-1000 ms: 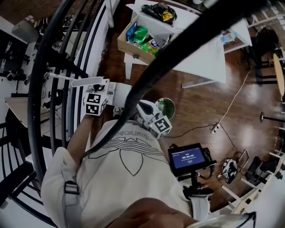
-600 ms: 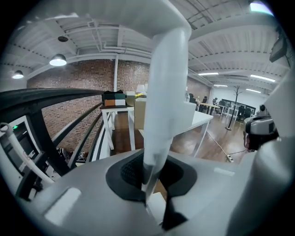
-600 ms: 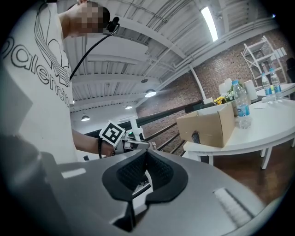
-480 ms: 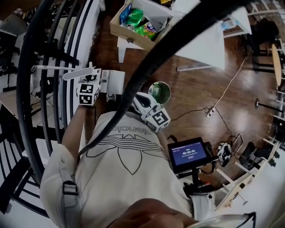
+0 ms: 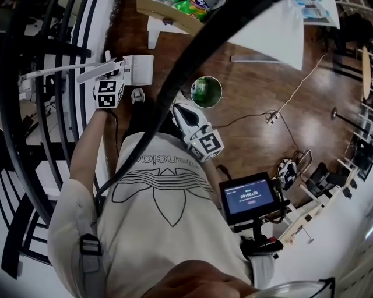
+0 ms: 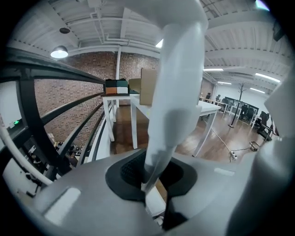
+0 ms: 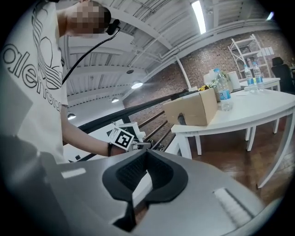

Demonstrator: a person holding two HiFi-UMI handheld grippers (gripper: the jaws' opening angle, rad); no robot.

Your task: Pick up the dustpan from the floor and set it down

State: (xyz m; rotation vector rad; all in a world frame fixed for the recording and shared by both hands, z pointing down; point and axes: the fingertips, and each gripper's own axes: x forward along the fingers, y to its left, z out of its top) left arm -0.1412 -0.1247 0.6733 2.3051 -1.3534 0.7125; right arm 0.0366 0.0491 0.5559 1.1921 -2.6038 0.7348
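The white dustpan [image 5: 139, 70] hangs just above the wooden floor beside the black railing, and its broad handle [image 5: 98, 72] sticks out to the left. My left gripper [image 5: 120, 71] is shut on the handle's narrow neck. In the left gripper view the handle [image 6: 177, 83] rises wide from between the pads of the left gripper [image 6: 154, 180]. My right gripper [image 5: 179, 112] hovers by the person's chest, shut and empty, short of the green bin [image 5: 206, 91]. In the right gripper view the right gripper [image 7: 146, 156] has its jaws together, and the left gripper's marker cube [image 7: 120, 137] shows beyond them.
A black stair railing [image 5: 52, 116] curves along the left. A white table [image 5: 274, 35] and a cardboard box of snack bags [image 5: 169, 9] stand at the top. A cable with a power strip [image 5: 271, 116] lies on the wooden floor. A small screen [image 5: 249, 198] is mounted at the person's waist.
My left gripper has carried the dustpan lower, closer to the floor by the railing. My right gripper has sunk a little. The table and box have slid toward the top of the head view.
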